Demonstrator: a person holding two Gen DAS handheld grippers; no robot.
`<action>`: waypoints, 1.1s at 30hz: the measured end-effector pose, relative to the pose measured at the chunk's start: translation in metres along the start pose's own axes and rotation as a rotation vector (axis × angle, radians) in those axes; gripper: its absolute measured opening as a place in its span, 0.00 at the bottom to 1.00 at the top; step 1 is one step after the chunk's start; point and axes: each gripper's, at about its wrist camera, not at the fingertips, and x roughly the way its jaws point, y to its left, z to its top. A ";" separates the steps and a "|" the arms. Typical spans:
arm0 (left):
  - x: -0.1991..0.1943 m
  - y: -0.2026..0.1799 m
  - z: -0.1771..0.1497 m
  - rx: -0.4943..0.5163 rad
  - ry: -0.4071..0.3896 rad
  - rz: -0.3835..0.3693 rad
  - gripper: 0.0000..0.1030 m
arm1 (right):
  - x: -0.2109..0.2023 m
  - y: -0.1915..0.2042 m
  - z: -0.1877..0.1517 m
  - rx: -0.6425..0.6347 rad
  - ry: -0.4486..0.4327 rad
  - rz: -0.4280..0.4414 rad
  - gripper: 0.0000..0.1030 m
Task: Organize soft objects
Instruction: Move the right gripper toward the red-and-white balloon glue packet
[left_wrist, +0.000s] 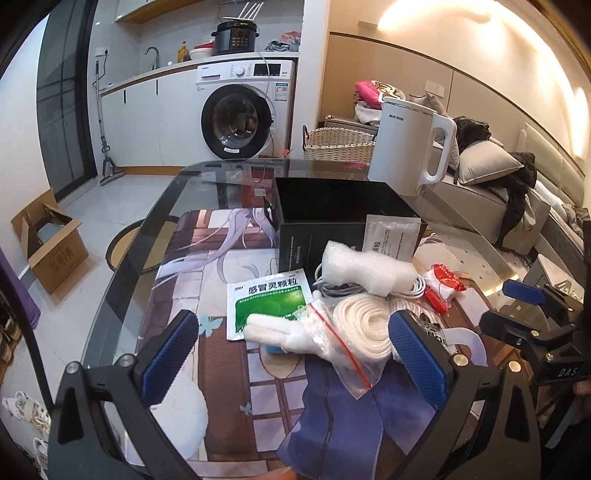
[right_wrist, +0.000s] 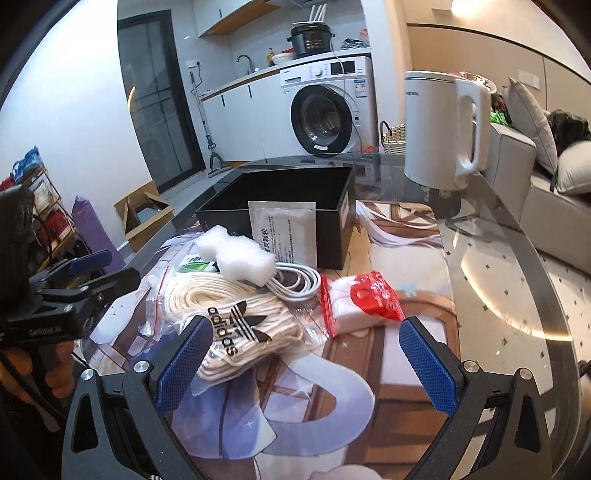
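Note:
A pile of soft items lies on the printed mat in front of an open black box (left_wrist: 332, 206) (right_wrist: 280, 192). It holds a green medicine sachet (left_wrist: 269, 302), a clear zip bag with a white piece (left_wrist: 295, 332), a bag of cream laces (left_wrist: 365, 325) marked adidas (right_wrist: 236, 325), white foam wrap (left_wrist: 365, 266) (right_wrist: 240, 258), a white cable (right_wrist: 295, 280), a red-and-white pack (left_wrist: 443, 288) (right_wrist: 362, 302) and a white sachet (left_wrist: 391, 236) (right_wrist: 284, 229) leaning on the box. My left gripper (left_wrist: 291, 343) is open, straddling the zip bag. My right gripper (right_wrist: 306, 347) is open just before the laces and the red pack.
A white kettle (left_wrist: 410, 147) (right_wrist: 439, 129) stands at the far right of the glass table (left_wrist: 147, 236), behind the box. A wicker basket (left_wrist: 340, 144), a washing machine (left_wrist: 240, 118), a cardboard box (left_wrist: 51, 243) on the floor and a sofa (left_wrist: 517, 192) surround the table.

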 end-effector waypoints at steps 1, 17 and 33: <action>0.000 0.001 -0.002 -0.006 0.003 -0.003 1.00 | -0.002 0.001 -0.002 -0.004 -0.001 -0.005 1.00; -0.047 -0.016 0.002 0.009 -0.069 -0.003 1.00 | -0.055 0.029 -0.005 -0.087 -0.064 -0.001 1.00; -0.005 -0.005 0.018 0.011 -0.033 0.018 1.00 | -0.008 0.007 0.026 -0.120 -0.024 -0.038 1.00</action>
